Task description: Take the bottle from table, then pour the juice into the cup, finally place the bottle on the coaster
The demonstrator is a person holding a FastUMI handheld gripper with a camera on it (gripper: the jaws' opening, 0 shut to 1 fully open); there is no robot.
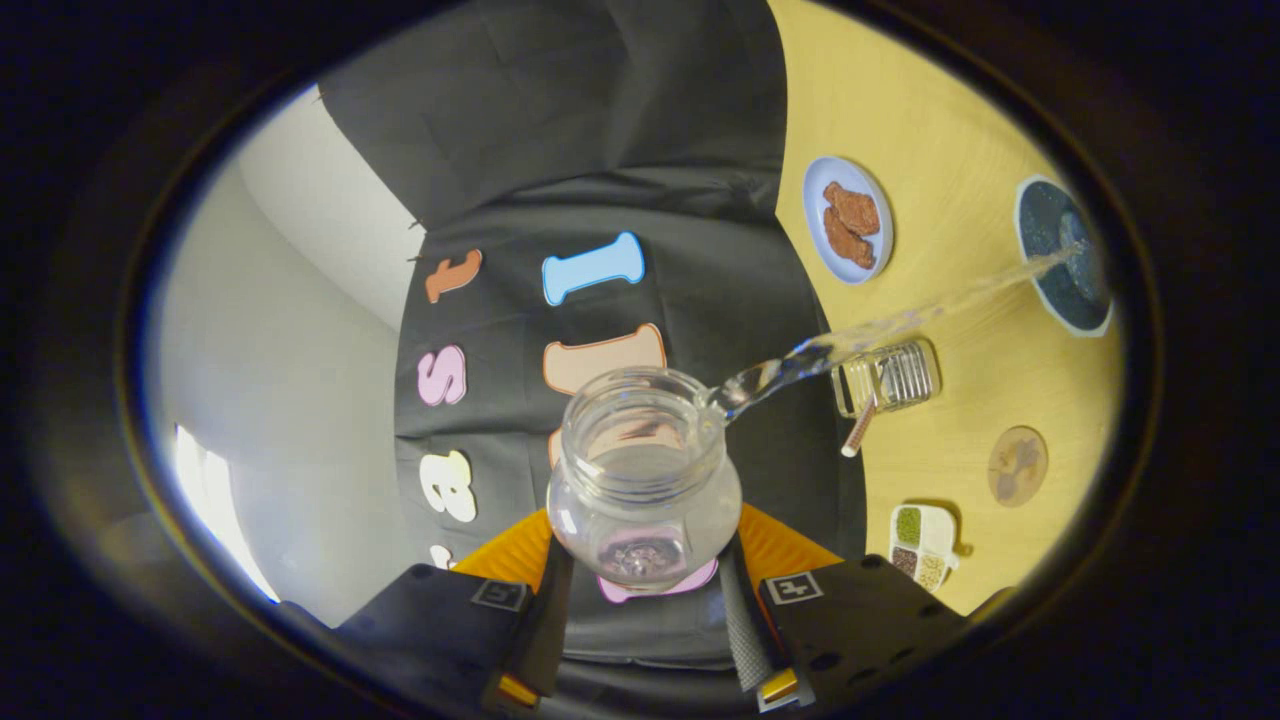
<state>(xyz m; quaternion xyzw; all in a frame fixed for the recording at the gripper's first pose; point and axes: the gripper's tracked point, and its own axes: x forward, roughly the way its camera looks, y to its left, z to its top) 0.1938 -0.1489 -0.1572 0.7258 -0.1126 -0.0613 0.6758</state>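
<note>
My gripper (645,600) is shut on a clear glass bottle (645,480), one finger on each side of its body. The bottle is tipped over sideways with its open mouth facing away from me. A thin stream of clear liquid (880,325) leaves the lip and arcs across the yellow table (960,130) into a dark cup with a pale rim (1065,255). Some liquid still sits in the bottle. A round brown coaster (1017,465) lies flat on the table, nearer to my fingers than the cup, with nothing on it.
A ribbed clear glass with a straw (888,378) stands under the stream's path, between bottle and cup. A pale blue plate with brown food (848,220) lies beyond it. A small divided dish of grains (922,545) sits close to the coaster.
</note>
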